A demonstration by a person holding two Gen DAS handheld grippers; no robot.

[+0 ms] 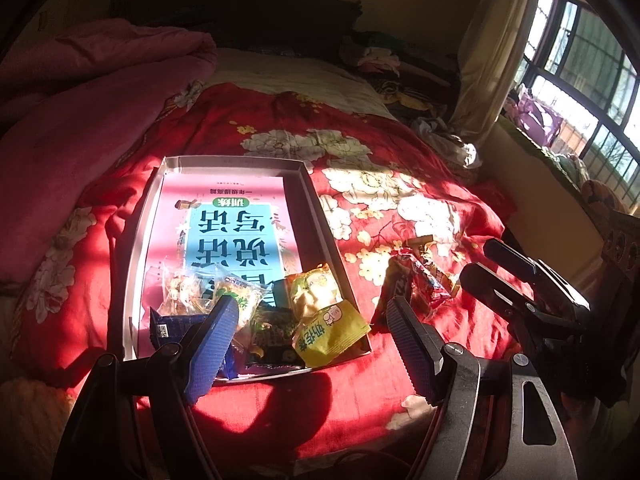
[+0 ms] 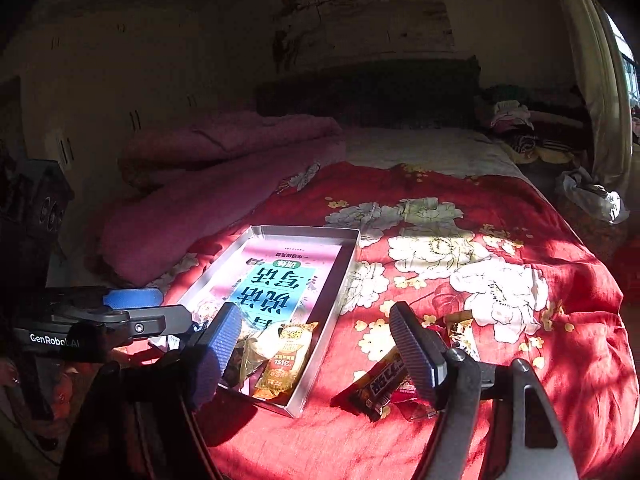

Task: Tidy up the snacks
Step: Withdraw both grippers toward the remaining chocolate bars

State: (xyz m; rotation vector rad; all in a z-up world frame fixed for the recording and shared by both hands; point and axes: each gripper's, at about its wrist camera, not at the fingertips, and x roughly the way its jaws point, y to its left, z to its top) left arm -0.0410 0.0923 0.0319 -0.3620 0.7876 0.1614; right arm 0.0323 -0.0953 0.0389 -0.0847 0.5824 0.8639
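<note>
I am holding both grippers' fingers open, gripping nothing. Left gripper is hovering over snacks in the box; the bar is lying on the bed, beside the right finger.

A shallow white cardboard box lies on the red flowered bedspread, crinkly snack packets heaped at its near end; right of it, loose wrapped snack bars lie on the bedspread.
</note>
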